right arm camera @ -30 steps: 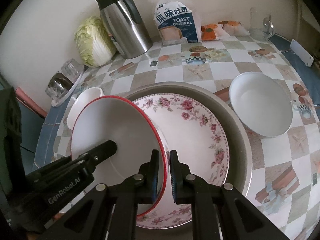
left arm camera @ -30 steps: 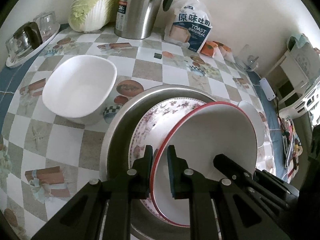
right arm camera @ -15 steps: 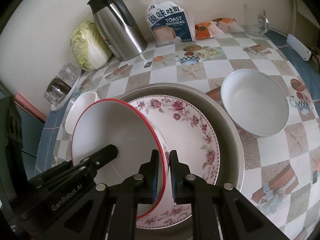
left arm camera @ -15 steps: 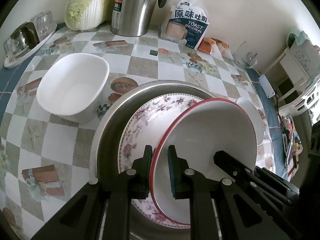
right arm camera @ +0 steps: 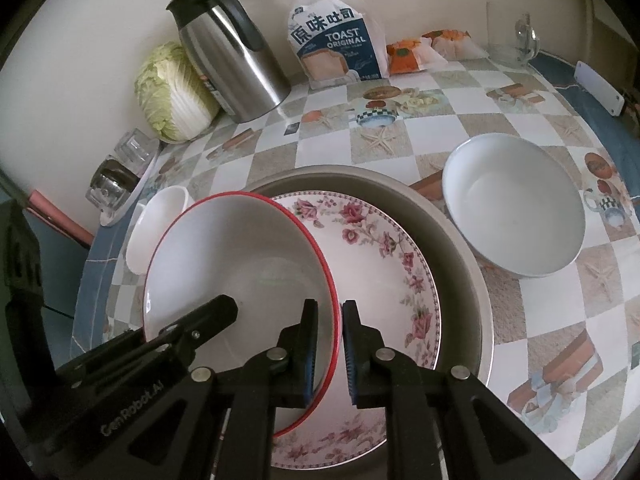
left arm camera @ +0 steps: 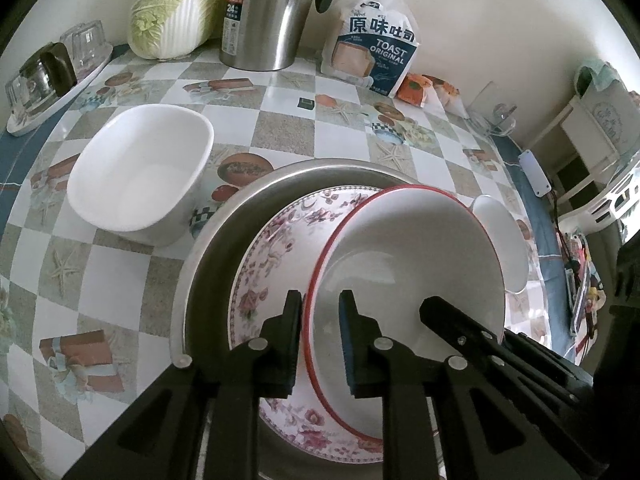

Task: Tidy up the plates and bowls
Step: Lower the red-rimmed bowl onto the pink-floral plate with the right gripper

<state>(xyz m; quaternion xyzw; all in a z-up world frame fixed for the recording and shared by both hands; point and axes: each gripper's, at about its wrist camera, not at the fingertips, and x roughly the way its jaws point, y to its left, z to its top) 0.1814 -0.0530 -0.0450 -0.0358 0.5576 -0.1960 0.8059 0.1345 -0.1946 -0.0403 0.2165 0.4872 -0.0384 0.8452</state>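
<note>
A red-rimmed white plate (left arm camera: pixel 416 256) (right arm camera: pixel 240 256) lies on a floral plate (left arm camera: pixel 276 256) (right arm camera: pixel 380 248), which sits in a grey metal pan (left arm camera: pixel 212 248) (right arm camera: pixel 456 248). My left gripper (left arm camera: pixel 319 312) straddles the red-rimmed plate's left edge, jaws slightly apart. My right gripper (right arm camera: pixel 329 320) straddles its right edge, jaws slightly apart, rim between them. A white squarish bowl (left arm camera: pixel 140 172) (right arm camera: pixel 156 224) stands left of the pan. A white round bowl (right arm camera: pixel 516 204) (left arm camera: pixel 500 240) stands to its right.
At the back wall stand a cabbage (left arm camera: pixel 176 4), a steel thermos jug (left arm camera: pixel 268 12), a toast bag (left arm camera: pixel 376 52) and orange snack packets (right arm camera: pixel 408 54). A tray of glasses (left arm camera: pixel 48 76) is at the far left. A white remote (right arm camera: pixel 598 88) lies far right.
Both grippers have loosened a little on the red-rimmed plate, which has settled lower onto the floral plate. Both views have drawn back slightly.
</note>
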